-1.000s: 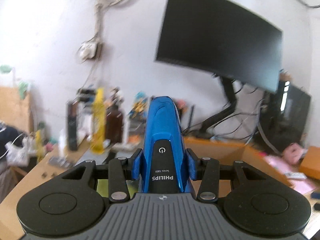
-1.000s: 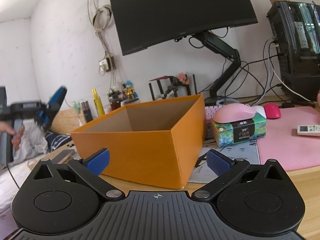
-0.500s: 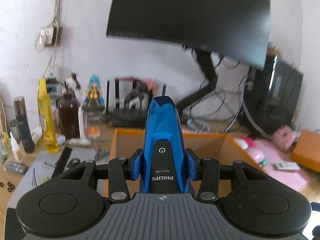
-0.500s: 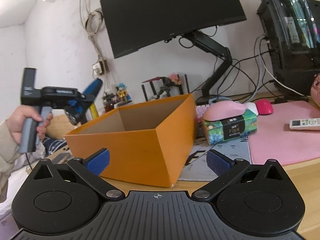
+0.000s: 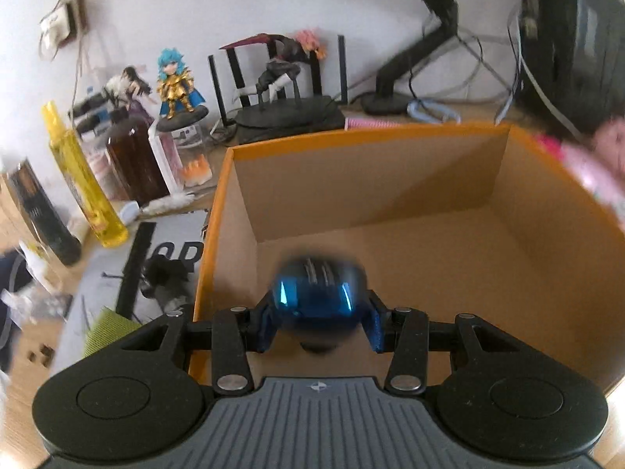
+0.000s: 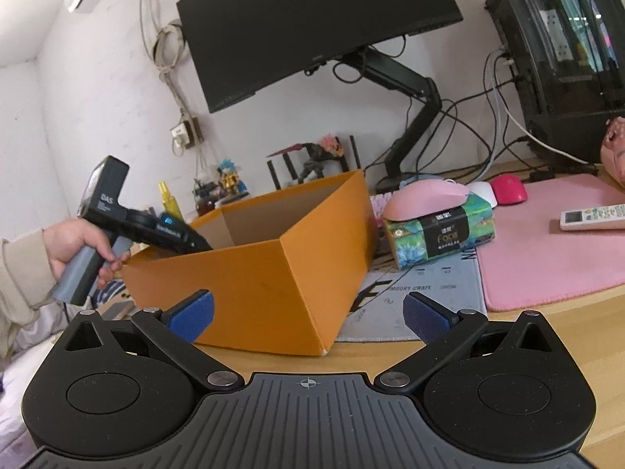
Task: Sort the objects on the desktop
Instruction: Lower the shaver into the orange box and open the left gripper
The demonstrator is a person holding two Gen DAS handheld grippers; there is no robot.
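Blurred blue shaver [image 5: 318,297] between left gripper [image 5: 318,326] fingers

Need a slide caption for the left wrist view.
Left claw shut on blue shaver, angled down over the open orange box.

gripper [image 5: 319,322] clamping blue shaver [image 5: 318,299], over orange box [image 5: 390,211]
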